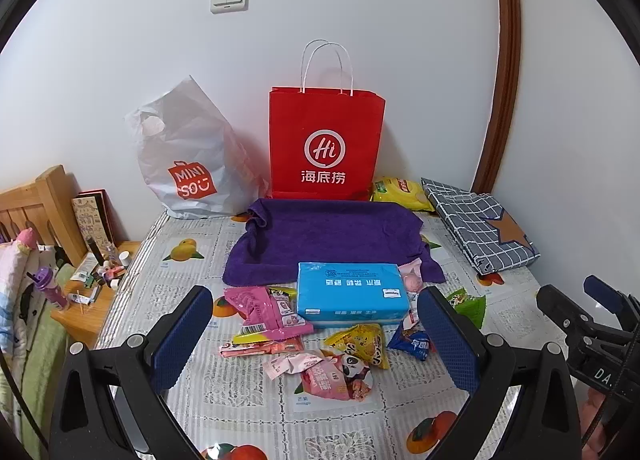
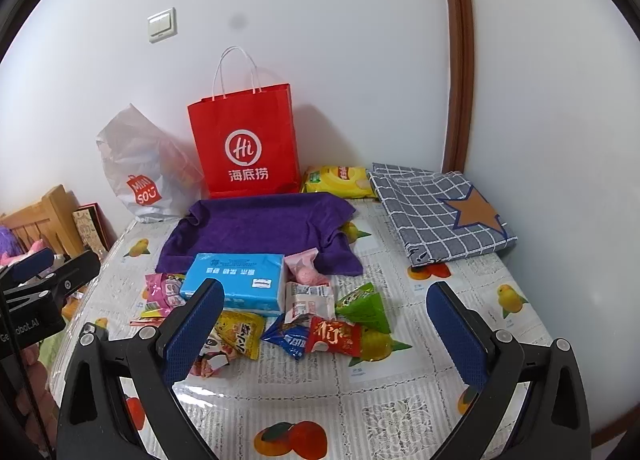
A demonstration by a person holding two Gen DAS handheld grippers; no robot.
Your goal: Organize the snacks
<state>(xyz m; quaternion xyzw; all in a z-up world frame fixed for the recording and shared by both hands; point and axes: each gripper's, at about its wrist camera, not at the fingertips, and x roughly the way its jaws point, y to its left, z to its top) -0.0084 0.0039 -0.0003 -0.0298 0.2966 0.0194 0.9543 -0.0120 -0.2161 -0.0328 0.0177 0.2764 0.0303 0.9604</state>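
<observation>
Several small snack packets (image 1: pixel 320 352) (image 2: pixel 304 324) lie scattered on the table in front of a blue tissue pack (image 1: pixel 352 294) (image 2: pixel 236 280). A red paper bag (image 1: pixel 326 143) (image 2: pixel 246 141) stands upright against the wall behind a purple towel (image 1: pixel 332 238) (image 2: pixel 260 227). A yellow chip bag (image 1: pixel 400 189) (image 2: pixel 340 177) lies beside the red bag. My left gripper (image 1: pixel 316 308) hovers open above the near packets, holding nothing. My right gripper (image 2: pixel 326 300) is open too, empty, above the packets' right side.
A white plastic shopping bag (image 1: pixel 188 163) (image 2: pixel 140 175) leans on the wall at the left. A folded checked cloth (image 1: pixel 480 223) (image 2: pixel 436 203) lies at the back right. A fruit-print cover (image 1: pixel 248 408) tops the table. A cluttered wooden nightstand (image 1: pixel 92 292) stands left.
</observation>
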